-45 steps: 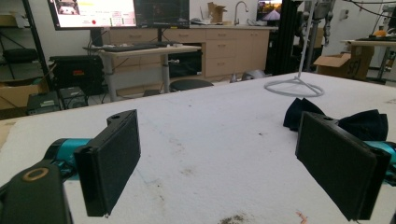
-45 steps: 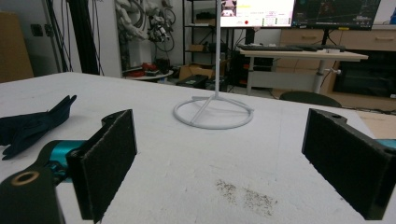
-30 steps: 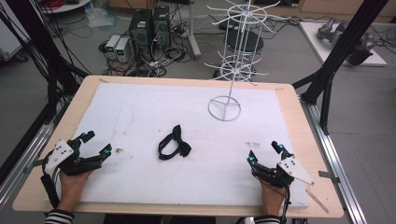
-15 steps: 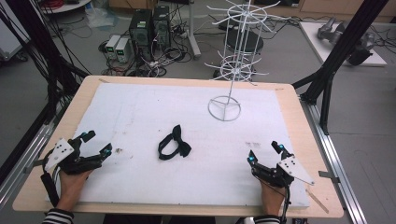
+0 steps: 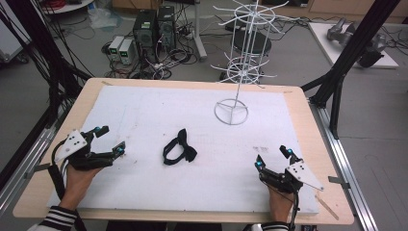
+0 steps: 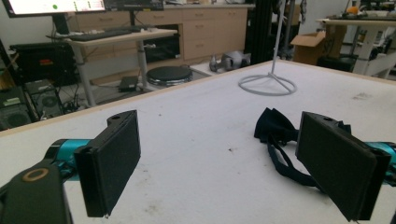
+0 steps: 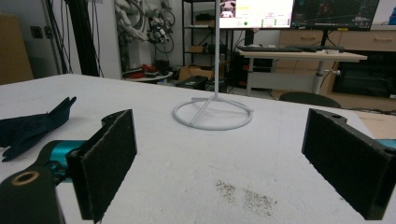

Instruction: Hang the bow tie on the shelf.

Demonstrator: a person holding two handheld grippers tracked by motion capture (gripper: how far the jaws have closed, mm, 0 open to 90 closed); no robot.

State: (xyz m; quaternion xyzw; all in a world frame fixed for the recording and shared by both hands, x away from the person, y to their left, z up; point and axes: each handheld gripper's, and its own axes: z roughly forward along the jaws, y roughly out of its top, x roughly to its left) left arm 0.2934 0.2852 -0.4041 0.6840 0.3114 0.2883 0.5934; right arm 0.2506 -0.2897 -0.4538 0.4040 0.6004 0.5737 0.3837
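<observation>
While both hand-held grippers [image 5: 107,140] [image 5: 273,157] gape empty, black bow tie [image 5: 179,147] lies crumpled, strap looped.

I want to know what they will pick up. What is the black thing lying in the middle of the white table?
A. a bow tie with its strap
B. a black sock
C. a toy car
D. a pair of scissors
A: the bow tie lies flat on the table, its knotted bow and looped strap plain to see.

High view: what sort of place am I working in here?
Most likely a robotics lab or workshop. Black frame struts and cable bundles surround the table, computer towers stand on the floor beyond it, and the right gripper view shows monitors above a desk with a keyboard.
</observation>
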